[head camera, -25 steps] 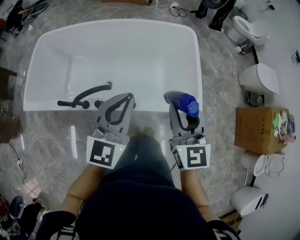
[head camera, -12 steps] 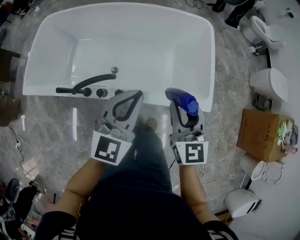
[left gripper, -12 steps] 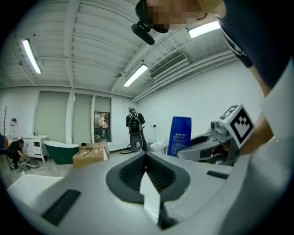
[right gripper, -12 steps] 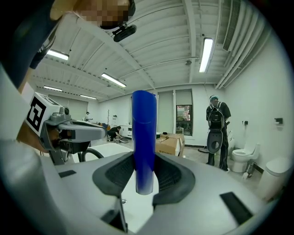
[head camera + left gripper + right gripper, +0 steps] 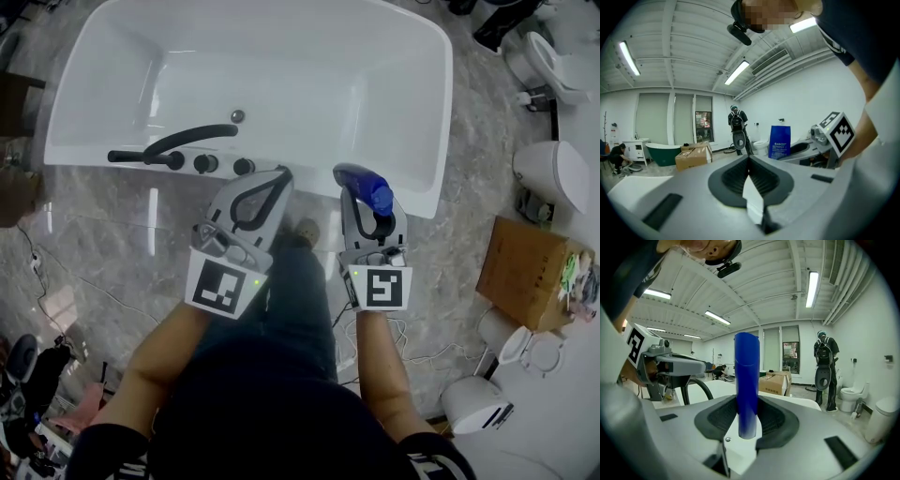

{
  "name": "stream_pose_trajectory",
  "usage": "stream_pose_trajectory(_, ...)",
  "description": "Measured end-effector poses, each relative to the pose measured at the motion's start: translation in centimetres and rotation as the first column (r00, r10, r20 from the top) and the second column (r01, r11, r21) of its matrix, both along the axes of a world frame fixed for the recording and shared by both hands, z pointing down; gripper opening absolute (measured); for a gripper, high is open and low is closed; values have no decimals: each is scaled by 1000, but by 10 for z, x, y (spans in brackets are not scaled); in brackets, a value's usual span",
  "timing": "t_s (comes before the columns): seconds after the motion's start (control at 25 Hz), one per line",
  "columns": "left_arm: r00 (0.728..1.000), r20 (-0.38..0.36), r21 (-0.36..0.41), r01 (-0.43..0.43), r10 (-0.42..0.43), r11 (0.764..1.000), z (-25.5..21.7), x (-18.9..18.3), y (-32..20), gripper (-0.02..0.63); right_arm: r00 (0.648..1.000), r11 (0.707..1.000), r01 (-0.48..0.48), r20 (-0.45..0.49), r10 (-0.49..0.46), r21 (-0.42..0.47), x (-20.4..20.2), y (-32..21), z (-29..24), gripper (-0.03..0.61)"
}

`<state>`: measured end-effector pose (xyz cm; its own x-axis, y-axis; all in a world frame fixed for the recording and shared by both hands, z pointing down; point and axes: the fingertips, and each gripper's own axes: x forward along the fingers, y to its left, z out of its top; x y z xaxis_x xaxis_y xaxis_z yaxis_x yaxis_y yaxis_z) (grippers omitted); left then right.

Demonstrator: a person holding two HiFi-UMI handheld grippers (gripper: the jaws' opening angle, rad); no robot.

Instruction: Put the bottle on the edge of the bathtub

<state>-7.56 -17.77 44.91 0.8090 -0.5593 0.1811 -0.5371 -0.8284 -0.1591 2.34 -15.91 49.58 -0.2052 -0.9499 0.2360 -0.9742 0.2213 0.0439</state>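
Right claw (image 5: pixel 364 190) is clamped round the blue bottle (image 5: pixel 746 380) mid-body, over the bathtub's (image 5: pixel 419 192) near edge. Left claw (image 5: pixel 274 181) is pinched empty. Looks like light, slick plastic (squeeze gently).

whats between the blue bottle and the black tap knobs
Head view: only the left gripper, jaws shut, over bare white tub rim, between bottle and knobs.
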Motion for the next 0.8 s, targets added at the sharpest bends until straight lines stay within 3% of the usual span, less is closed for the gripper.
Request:
stream_pose_trajectory(0.32, 999, 35, -17, -38, 38, 999, 25, 9, 0, 2, 1000, 1000, 9, 20, -9, -22, -3, -5, 40, 150)
stream_pose_trajectory(0.8, 997, 67, -66, -27, 32, 997, 60, 4, -9, 2, 999, 994, 35, 19, -33, -102, -12, -8, 96, 150)
